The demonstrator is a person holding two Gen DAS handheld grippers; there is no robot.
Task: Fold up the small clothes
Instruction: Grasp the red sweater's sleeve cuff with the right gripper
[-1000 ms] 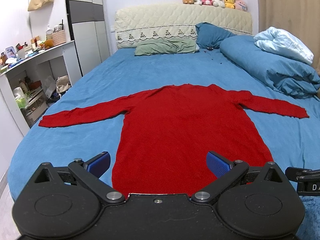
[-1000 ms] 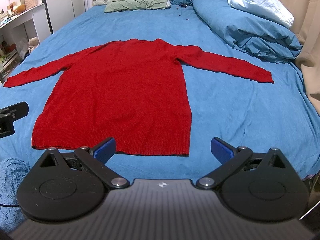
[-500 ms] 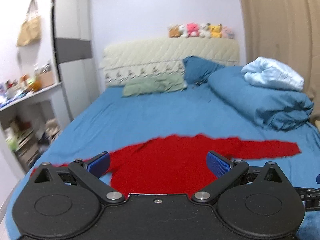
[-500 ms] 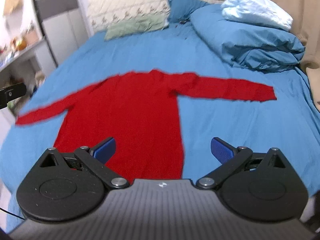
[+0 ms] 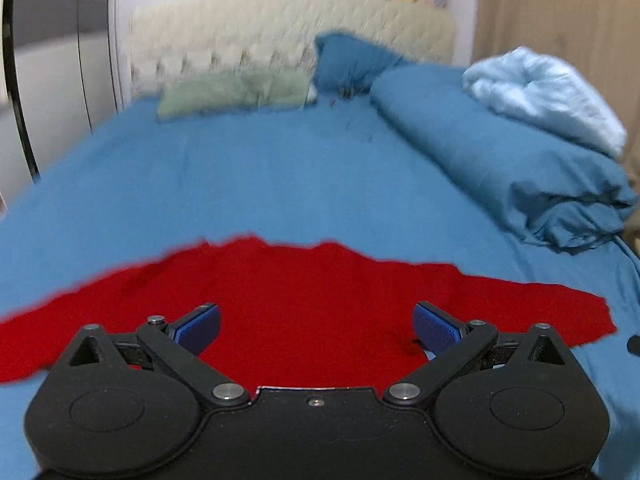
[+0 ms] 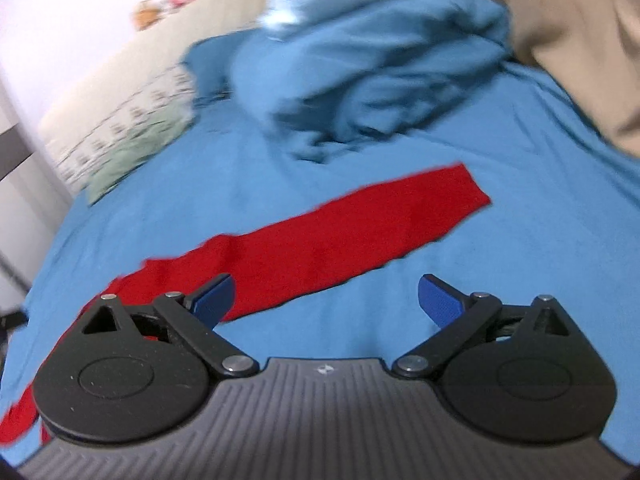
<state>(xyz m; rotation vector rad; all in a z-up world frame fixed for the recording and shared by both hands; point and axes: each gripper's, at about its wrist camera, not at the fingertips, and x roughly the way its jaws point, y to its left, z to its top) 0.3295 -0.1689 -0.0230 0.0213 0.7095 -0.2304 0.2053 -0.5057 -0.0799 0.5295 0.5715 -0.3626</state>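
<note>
A red knitted sweater (image 5: 312,304) lies flat on the blue bedsheet (image 5: 240,176), sleeves spread out to both sides. My left gripper (image 5: 316,330) hovers over the sweater's upper body, open, with nothing between its blue pads. In the right wrist view the sweater's right sleeve (image 6: 360,232) runs diagonally up to its cuff at the right. My right gripper (image 6: 325,298) is open above the sheet just beside that sleeve, its left pad (image 6: 214,300) over the red knit. Both views are motion-blurred.
A rolled blue duvet (image 5: 500,160) with a pale blue blanket (image 5: 540,92) lies along the bed's right side. A green pillow (image 5: 236,92) and a blue pillow (image 5: 352,60) sit by the cream headboard (image 5: 280,28). A beige curtain (image 6: 572,40) hangs at the right.
Both grippers have moved forward from the sweater's hem toward its shoulders. The right one has swung right onto the right sleeve. Both stay open.
</note>
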